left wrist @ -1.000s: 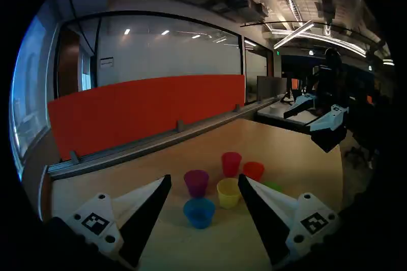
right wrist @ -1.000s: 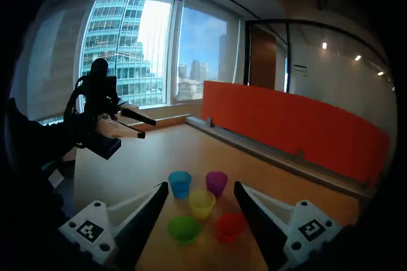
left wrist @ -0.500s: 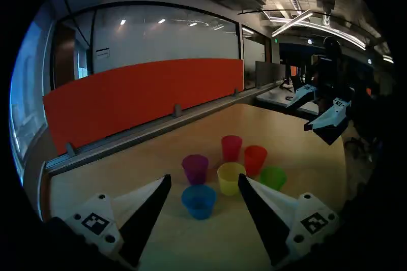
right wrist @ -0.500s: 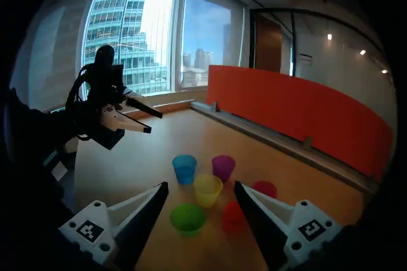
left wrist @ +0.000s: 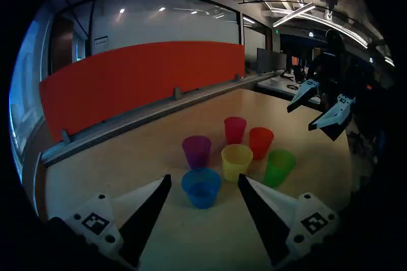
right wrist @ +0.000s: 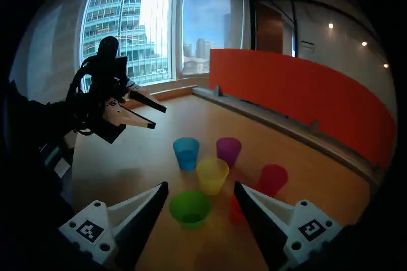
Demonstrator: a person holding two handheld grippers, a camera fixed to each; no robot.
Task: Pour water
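Hiding part of the orange cup (right wrist: pixel 233 211), the right claw (right wrist: pixel 200 185) gapes empty; left claw (left wrist: pixel 204 177) likewise.

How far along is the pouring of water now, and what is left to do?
Done: nothing visible. The blue cup, purple cup, yellow cup, pink cup, red cup and green cup stand upright on the table, untouched. In hand: nothing; left gripper and right gripper are open and empty. Left: grasp a cup, pour.

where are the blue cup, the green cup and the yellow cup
blue cup (left wrist: pixel 201 200), left gripper view, on its front wall
green cup (right wrist: pixel 190 220), right gripper view, on its front wall
yellow cup (left wrist: pixel 236 170), left gripper view, on its front wall
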